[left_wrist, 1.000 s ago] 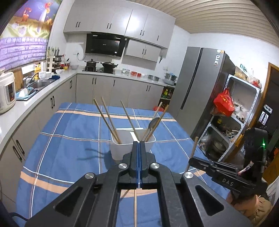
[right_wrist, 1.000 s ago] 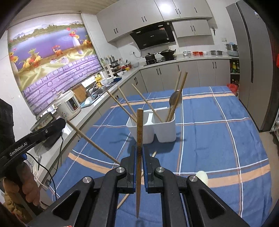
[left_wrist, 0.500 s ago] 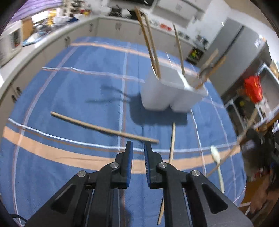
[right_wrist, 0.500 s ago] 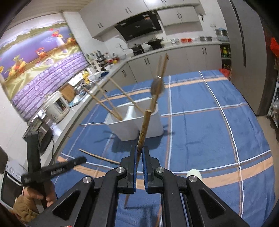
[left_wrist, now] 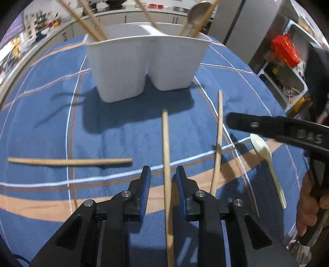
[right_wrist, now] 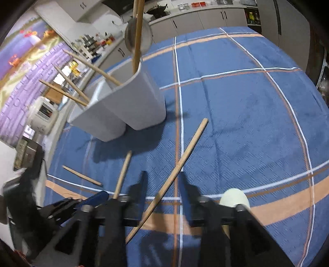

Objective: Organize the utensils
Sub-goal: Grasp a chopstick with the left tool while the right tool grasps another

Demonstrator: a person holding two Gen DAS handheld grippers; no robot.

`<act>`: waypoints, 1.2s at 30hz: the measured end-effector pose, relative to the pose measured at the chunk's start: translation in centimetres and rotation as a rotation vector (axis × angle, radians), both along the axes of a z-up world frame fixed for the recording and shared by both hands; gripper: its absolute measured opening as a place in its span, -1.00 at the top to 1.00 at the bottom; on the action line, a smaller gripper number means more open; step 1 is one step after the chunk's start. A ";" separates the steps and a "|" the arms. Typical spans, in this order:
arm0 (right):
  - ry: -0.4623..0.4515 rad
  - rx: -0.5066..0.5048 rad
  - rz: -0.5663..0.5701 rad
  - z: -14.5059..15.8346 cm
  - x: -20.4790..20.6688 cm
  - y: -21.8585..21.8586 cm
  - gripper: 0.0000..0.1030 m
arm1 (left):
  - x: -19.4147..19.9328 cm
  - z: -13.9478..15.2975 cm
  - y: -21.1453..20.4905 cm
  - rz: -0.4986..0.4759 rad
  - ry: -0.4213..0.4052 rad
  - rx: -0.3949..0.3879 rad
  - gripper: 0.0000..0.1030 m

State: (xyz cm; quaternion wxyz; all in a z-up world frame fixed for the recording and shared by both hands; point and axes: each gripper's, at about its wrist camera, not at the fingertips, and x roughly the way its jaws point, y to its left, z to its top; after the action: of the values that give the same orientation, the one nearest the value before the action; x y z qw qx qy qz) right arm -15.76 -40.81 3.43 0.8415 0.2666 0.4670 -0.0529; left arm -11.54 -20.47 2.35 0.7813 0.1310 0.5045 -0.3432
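Opening around loose chopsticks, left tongs (left_wrist: 161, 173) and "DAS"-marked right tongs (right_wrist: 162, 178) both stand spread, pinching nothing.

Each black claw (left_wrist: 162, 174) has blue-lined fingers (left_wrist: 146, 184), silver screws, and white "DAS" lettering.

Blue plaid tablecloth (left_wrist: 51, 115), white holder (left_wrist: 144, 61), tan chopsticks (left_wrist: 70, 161), cream spoon (left_wrist: 265, 156).

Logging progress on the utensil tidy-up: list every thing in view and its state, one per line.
Left gripper: opening, astride a loose chopstick.
Right gripper: opening, astride another chopstick.
Third chopstick: flat on the cloth.
White holder: upright, chopsticks and metal spoon inside.
Pale spoon: lying on the cloth.
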 end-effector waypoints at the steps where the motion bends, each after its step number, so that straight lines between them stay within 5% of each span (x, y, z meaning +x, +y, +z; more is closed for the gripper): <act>1: 0.014 -0.014 0.003 -0.3 0.4 0.2 0.30 | -0.1 0.1 -0.2 -0.003 -0.009 0.006 0.54; 3: 0.036 -0.047 0.018 -0.7 1.4 1.0 0.30 | -0.2 0.0 -0.4 0.001 -0.017 0.007 0.89; 10: 0.087 -0.178 0.070 -1.2 2.3 2.6 0.99 | -0.4 0.0 2.2 0.093 0.104 -0.092 0.89; 17: 0.128 -0.135 0.205 -1.7 -3.9 3.6 0.98 | -3.7 -0.3 5.9 0.155 0.222 -0.139 0.88; 21: 0.130 -0.083 0.180 -1.8 -6.4 2.8 0.91 | -4.0 -0.3 6.8 0.187 0.247 -0.151 0.88; 26: 0.072 -0.033 0.082 -1.0 -4.3 1.2 0.18 | -3.6 -0.1 6.4 0.197 0.239 -0.161 0.75; 31: 0.102 -0.141 0.096 -1.5 0.7 2.8 0.17 | -4.2 0.2 4.8 0.164 0.172 -0.141 0.50; 34: 0.145 -0.263 0.129 -1.5 2.7 4.5 0.76 | -4.5 0.2 4.6 0.158 0.150 -0.139 0.50; 36: 0.158 -0.274 0.150 -1.5 3.1 4.9 0.80 | -4.3 0.1 5.0 0.164 0.161 -0.149 0.57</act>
State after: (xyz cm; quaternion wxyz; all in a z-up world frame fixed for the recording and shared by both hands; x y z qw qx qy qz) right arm -12.67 -35.87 1.88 0.8322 0.1088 0.5387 -0.0740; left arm -15.86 -15.46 2.46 0.7714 0.0028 0.5476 -0.3240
